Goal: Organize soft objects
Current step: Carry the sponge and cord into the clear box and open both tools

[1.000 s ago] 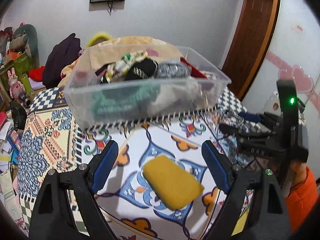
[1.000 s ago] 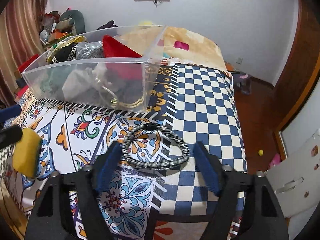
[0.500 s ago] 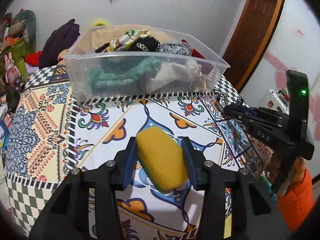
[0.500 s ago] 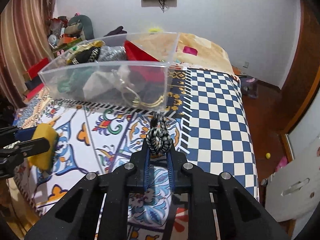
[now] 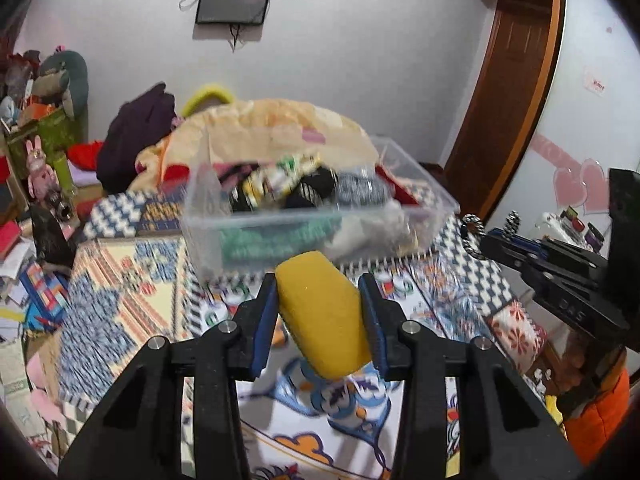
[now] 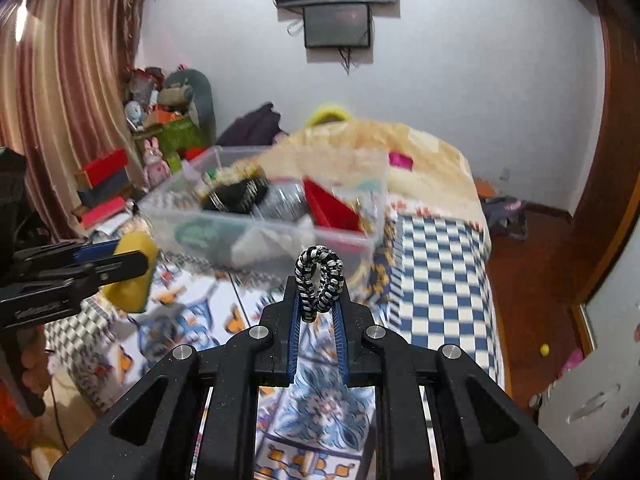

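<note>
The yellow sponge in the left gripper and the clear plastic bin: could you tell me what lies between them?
Only bare patterned bedspread, seen in the left wrist view; the yellow sponge is held above it, short of the clear plastic bin.

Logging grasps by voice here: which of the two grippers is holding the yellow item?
The left gripper: it clamps the yellow sponge; the right gripper pinches a black-and-white braided band.

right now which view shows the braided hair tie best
The right wrist view: the black-and-white hair tie sits centred, pinched between the right gripper fingers. The left wrist view catches only small loops of it at the far right edge.
</note>
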